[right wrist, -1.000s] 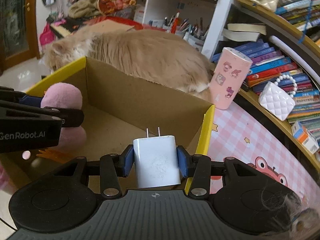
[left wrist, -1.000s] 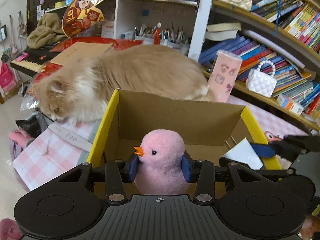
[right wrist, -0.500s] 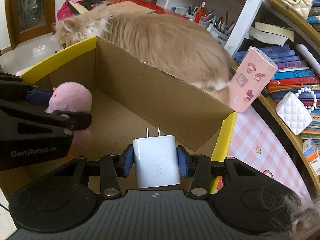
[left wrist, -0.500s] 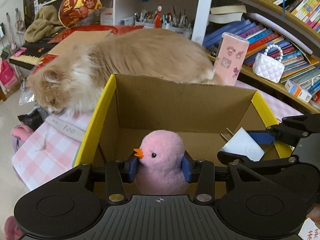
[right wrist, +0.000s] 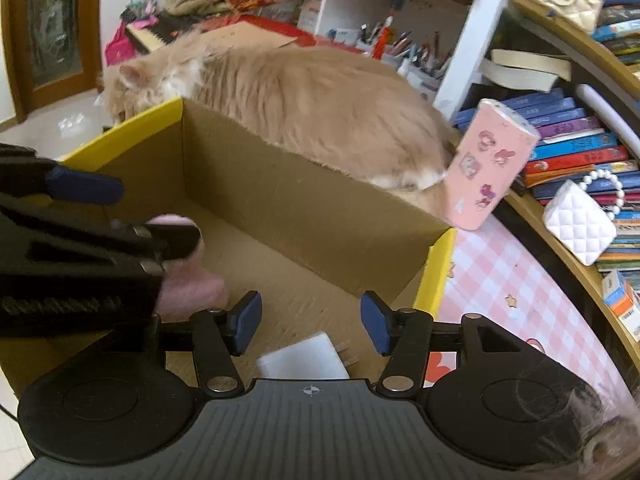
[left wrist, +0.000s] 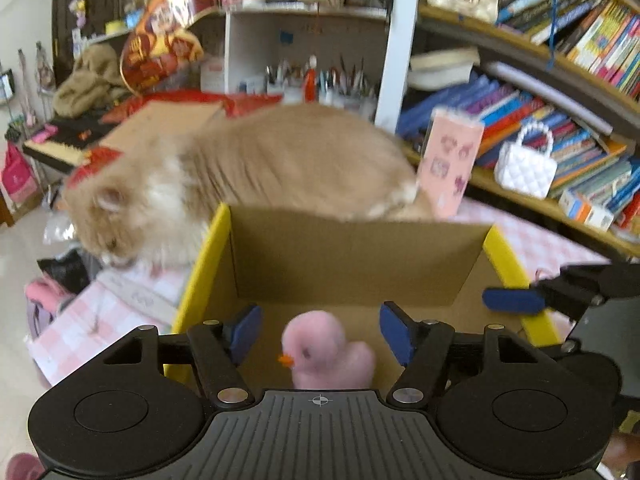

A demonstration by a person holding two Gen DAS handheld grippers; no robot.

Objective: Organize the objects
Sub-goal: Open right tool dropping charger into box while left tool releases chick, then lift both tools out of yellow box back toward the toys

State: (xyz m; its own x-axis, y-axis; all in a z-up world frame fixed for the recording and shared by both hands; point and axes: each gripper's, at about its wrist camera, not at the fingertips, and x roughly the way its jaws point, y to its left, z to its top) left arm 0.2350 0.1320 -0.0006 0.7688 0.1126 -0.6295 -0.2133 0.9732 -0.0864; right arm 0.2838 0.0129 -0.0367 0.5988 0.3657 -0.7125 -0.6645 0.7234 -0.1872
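Observation:
An open cardboard box [left wrist: 360,264] with yellow flaps stands in front of both grippers. A pink plush chick [left wrist: 326,350] lies on the box floor below my left gripper [left wrist: 320,334], whose jaws are opening and no longer touch it. My right gripper [right wrist: 310,326] also hangs over the box with its jaws opening. The white charger [right wrist: 304,360] lies loose on the cardboard floor [right wrist: 304,292] beneath it, clear of both pads. In the right wrist view the left gripper is the black shape at the left, with the plush chick [right wrist: 192,284] partly hidden behind it.
A large ginger cat [left wrist: 248,176] lies right behind the box, along its far wall. A pink case [left wrist: 448,168] leans beside the cat. Bookshelves [left wrist: 560,120] with a white quilted bag [left wrist: 526,168] run along the right. The box stands on a pink checked cloth [right wrist: 512,280].
Both grippers have opened. The chick has dropped from the left pads to the box floor, and the charger has fallen from the right pads into the box.

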